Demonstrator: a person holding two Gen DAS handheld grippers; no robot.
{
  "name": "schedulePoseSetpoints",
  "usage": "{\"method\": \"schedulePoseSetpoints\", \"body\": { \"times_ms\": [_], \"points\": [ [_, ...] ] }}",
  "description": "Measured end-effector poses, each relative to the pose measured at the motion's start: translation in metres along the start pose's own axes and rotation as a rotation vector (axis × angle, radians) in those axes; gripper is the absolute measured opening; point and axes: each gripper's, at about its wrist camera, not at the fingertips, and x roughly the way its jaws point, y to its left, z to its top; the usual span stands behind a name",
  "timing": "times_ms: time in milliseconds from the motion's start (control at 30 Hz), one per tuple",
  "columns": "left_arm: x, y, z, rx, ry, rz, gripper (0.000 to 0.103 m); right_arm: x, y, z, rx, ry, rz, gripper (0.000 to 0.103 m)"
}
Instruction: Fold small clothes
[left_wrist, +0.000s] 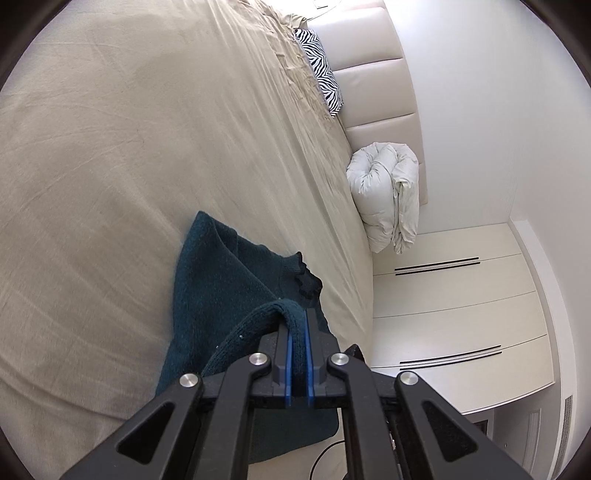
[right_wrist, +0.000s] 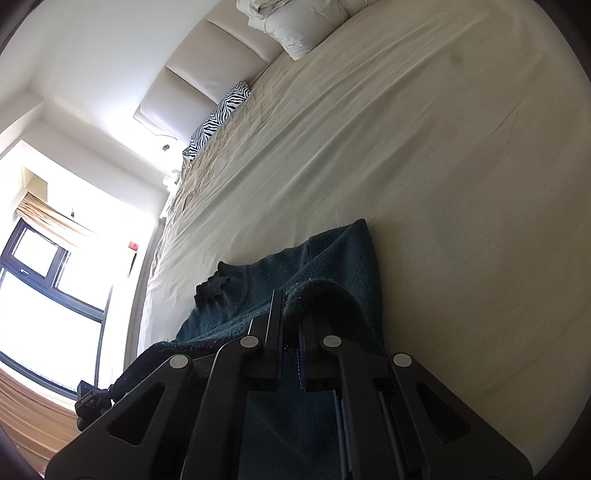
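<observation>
On the wide bed with its beige sheet (left_wrist: 147, 147), a dark teal knitted sweater (left_wrist: 221, 280) lies partly spread near the edge. My left hand-held gripper (left_wrist: 298, 332) pinches one knitted edge, and my right hand-held gripper (right_wrist: 291, 317) is clamped on another. I judge the fold barely begun: no neat layer shows, and everything remains.

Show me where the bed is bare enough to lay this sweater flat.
The sheet is bare from the sweater up toward the zebra pillow and the rolled duvet by the headboard. It is crowded only near the bed's edge, where the left gripper and right gripper each pinch the sweater.
</observation>
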Motion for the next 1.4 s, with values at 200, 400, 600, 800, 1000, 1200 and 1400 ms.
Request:
{"method": "schedulePoseSetpoints", "body": {
  "times_ms": [200,400,600,800,1000,1200,1400],
  "points": [
    [0.029,0.015,0.026,-0.013,0.005,0.043,0.006,0.043,-0.005,0.022,0.013,0.023,-0.039,0.005],
    [0.048,0.024,0.042,0.012,0.009,0.074,0.006,0.074,-0.014,0.036,0.036,0.027,-0.061,0.005],
    [0.057,0.034,0.047,0.034,0.021,0.128,0.016,0.09,-0.025,0.045,0.054,0.047,-0.08,0.006],
    [0.038,0.036,0.038,0.046,-0.027,0.136,0.071,0.093,-0.028,0.049,0.04,0.039,-0.088,0.031],
    [0.015,0.026,0.007,0.136,-0.042,0.185,0.072,0.061,-0.032,0.044,0.035,-0.03,-0.116,0.053],
    [0.001,0.029,-0.043,0.219,-0.048,0.246,0.072,0.033,-0.012,-0.003,-0.166,0.02,-0.248,0.044],
    [-0.004,0.035,-0.078,0.282,-0.055,0.298,0.064,0.014,-0.009,-0.056,-0.274,0.059,-0.327,0.03]
  ]
}}
